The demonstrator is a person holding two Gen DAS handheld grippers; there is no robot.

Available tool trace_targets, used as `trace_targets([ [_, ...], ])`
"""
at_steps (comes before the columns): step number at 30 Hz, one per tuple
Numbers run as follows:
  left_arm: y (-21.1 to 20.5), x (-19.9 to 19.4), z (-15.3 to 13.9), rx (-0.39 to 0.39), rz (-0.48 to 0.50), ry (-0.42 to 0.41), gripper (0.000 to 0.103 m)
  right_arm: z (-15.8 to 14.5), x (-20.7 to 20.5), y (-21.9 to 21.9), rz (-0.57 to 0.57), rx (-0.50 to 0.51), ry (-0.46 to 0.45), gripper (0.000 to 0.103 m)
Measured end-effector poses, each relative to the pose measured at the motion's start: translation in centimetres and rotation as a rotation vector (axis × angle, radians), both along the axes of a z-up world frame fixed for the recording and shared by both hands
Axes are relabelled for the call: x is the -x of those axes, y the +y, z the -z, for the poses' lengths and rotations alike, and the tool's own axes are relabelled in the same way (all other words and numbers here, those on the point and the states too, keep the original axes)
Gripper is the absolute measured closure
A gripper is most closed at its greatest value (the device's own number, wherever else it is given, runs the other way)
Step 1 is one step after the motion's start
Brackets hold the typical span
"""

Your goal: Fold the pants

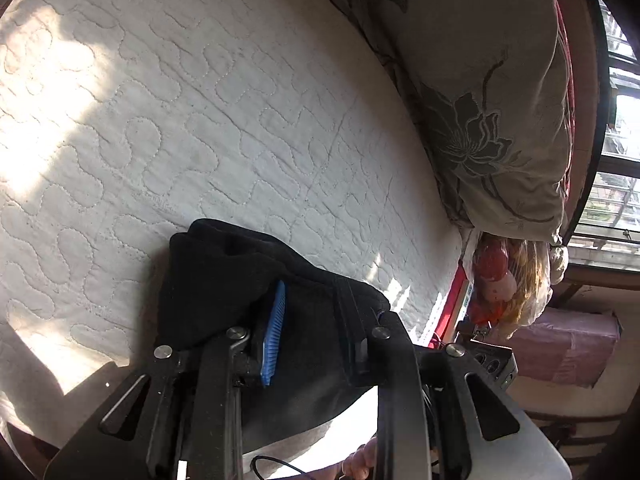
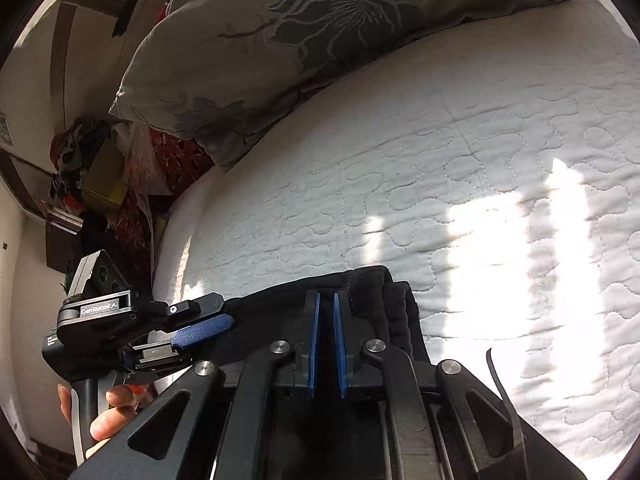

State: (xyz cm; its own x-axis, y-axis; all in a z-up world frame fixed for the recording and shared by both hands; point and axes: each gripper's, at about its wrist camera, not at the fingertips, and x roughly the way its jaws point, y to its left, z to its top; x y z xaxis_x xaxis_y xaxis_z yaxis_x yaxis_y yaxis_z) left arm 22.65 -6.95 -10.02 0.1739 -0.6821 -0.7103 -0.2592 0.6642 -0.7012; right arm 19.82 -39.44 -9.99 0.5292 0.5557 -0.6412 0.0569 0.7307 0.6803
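The black pants (image 1: 256, 280) lie bunched on the white quilted mattress (image 1: 208, 112). My left gripper (image 1: 316, 320) has its jaws apart with black cloth draped between and over them; one blue pad (image 1: 275, 336) shows. In the right wrist view the pants (image 2: 384, 300) lie under and ahead of my right gripper (image 2: 326, 300), whose blue pads stand a narrow gap apart with no cloth seen between them. The left gripper (image 2: 200, 330) shows at the left of that view, at the pants' edge, held by a hand (image 2: 112, 412).
A floral pillow (image 1: 492, 100) lies along the far side of the mattress; it also shows in the right wrist view (image 2: 280, 40). Bags and clutter (image 1: 508, 280) sit past the mattress corner. A window (image 1: 620, 140) is at the right. Sunlight patches fall on the mattress (image 2: 500, 240).
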Motion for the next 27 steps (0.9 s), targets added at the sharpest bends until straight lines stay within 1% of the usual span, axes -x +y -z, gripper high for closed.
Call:
trace_targets([
  [1, 0.8, 0.8, -0.8, -0.006, -0.003, -0.021, 0.08, -0.8, 0.8, -0.3, 0.005, -0.003, -0.021, 0.088],
  [2, 1.3, 1.7, -1.5, -0.014, -0.007, -0.04, 0.079, -1.5, 1.6, -0.6, 0.0, 0.006, -0.036, 0.078],
  [4, 1.7, 3.8, -2.2, -0.027, -0.003, -0.062, 0.065, -2.7, 3.3, -0.8, -0.022, 0.039, -0.056, 0.066],
  [6, 2.3, 5.9, -2.3, -0.032, -0.005, -0.082, 0.058, -3.4, 4.9, -0.5, -0.046, 0.091, -0.085, 0.065],
  [8, 1.9, 7.3, -2.0, -0.033, 0.013, -0.098, 0.057, -3.2, 5.8, 0.2, -0.069, 0.139, -0.101, 0.065],
  [9, 1.4, 7.7, -1.6, -0.057, 0.028, -0.095, 0.057, -2.8, 6.2, 0.4, -0.069, 0.162, -0.093, 0.065],
  [10, 0.8, 7.9, -0.9, -0.091, 0.039, -0.079, 0.057, -1.9, 6.2, 0.5, -0.067, 0.176, -0.065, 0.065],
  [11, 0.5, 7.8, 0.1, -0.119, 0.042, -0.052, 0.057, -0.5, 5.9, 0.6, -0.055, 0.198, -0.012, 0.068],
  [12, 0.3, 7.7, 1.0, -0.139, 0.047, -0.02, 0.057, 0.7, 5.6, 0.7, -0.047, 0.226, 0.044, 0.067],
  [13, 0.2, 7.5, 1.6, -0.136, 0.045, 0.004, 0.058, 1.6, 5.5, 0.6, -0.052, 0.215, 0.069, 0.065],
  [14, 0.5, 7.5, 1.4, -0.118, 0.032, 0.005, 0.058, 1.4, 5.8, 0.3, -0.043, 0.197, 0.059, 0.065],
  [16, 1.8, 7.9, 0.0, -0.091, 0.016, -0.032, 0.057, -0.1, 6.4, -0.5, -0.034, 0.143, 0.011, 0.065],
  [17, 2.6, 8.0, -0.9, -0.103, 0.007, -0.06, 0.057, -0.9, 6.6, -1.1, -0.028, 0.109, -0.012, 0.062],
  [18, 3.2, 8.1, -1.7, -0.125, 0.004, -0.083, 0.057, -1.4, 6.6, -1.7, -0.025, 0.079, -0.021, 0.059],
  [19, 3.7, 8.1, -2.1, -0.138, 0.008, -0.102, 0.054, -1.6, 6.6, -2.4, -0.025, 0.052, -0.022, 0.05],
  [20, 4.1, 8.0, -2.3, -0.142, 0.016, -0.11, 0.049, -1.8, 6.5, -2.9, -0.023, 0.038, -0.023, 0.044],
  [21, 4.4, 8.0, -2.3, -0.145, 0.016, -0.107, 0.037, -1.8, 6.3, -3.1, -0.028, 0.038, -0.019, 0.042],
  [22, 4.9, 8.1, -1.9, -0.146, 0.013, -0.101, 0.034, -1.6, 6.2, -3.4, -0.037, 0.041, -0.009, 0.041],
  [25, 4.9, 7.9, -0.5, -0.173, 0.036, -0.074, 0.034, -0.4, 5.3, -3.1, -0.052, 0.039, 0.033, 0.041],
  [27, 4.3, 7.9, 0.5, -0.173, 0.058, -0.049, 0.034, 0.5, 4.9, -2.7, -0.07, 0.025, 0.058, 0.041],
])
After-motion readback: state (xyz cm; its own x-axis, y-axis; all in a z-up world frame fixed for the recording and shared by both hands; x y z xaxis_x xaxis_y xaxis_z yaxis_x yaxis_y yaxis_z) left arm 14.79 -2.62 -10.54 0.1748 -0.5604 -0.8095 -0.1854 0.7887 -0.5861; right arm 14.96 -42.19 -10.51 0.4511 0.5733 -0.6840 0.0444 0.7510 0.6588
